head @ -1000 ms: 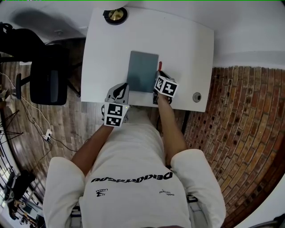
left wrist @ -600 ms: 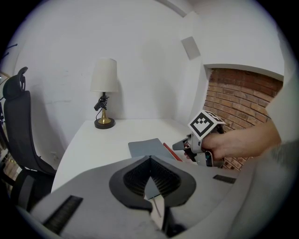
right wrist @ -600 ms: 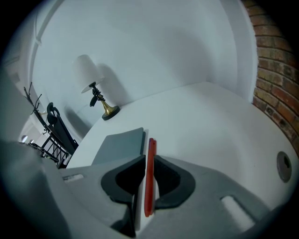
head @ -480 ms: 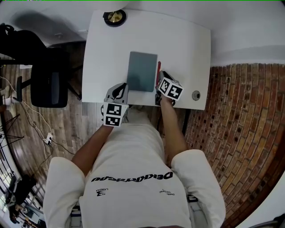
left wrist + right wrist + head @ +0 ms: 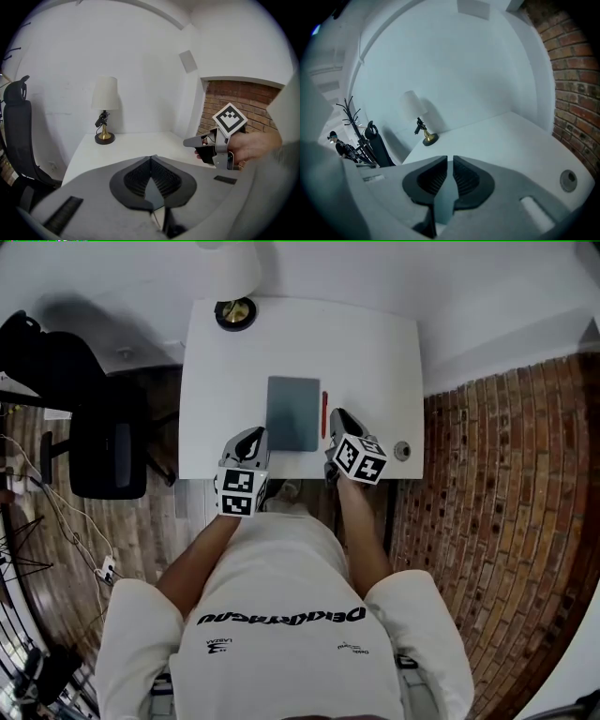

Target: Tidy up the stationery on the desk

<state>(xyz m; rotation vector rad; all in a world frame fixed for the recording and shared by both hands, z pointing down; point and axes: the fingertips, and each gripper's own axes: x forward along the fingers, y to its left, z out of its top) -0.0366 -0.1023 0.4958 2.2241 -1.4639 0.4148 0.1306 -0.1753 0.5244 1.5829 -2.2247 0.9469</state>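
Note:
A grey notebook (image 5: pixel 292 413) lies flat in the middle of the white desk (image 5: pixel 375 352). A red pen (image 5: pixel 324 414) lies along its right edge. My right gripper (image 5: pixel 337 415) sits just right of the pen's near end, and its jaws stand a narrow gap apart with nothing between them (image 5: pixel 450 159). At the desk's front edge my left gripper (image 5: pixel 255 435) is near the notebook's front-left corner, shut and empty (image 5: pixel 151 157). The left gripper view also shows the right gripper (image 5: pixel 215 145) in a hand.
A lamp with a brass base (image 5: pixel 235 312) stands at the desk's far left corner. A round cable grommet (image 5: pixel 402 451) is set in the front right corner. A black office chair (image 5: pixel 94 418) is left of the desk, a brick wall (image 5: pixel 497 502) on the right.
The right gripper has drawn back toward the desk's front edge, leaving the red pen lying beside the notebook. The head view has shifted. The left gripper has hardly moved.

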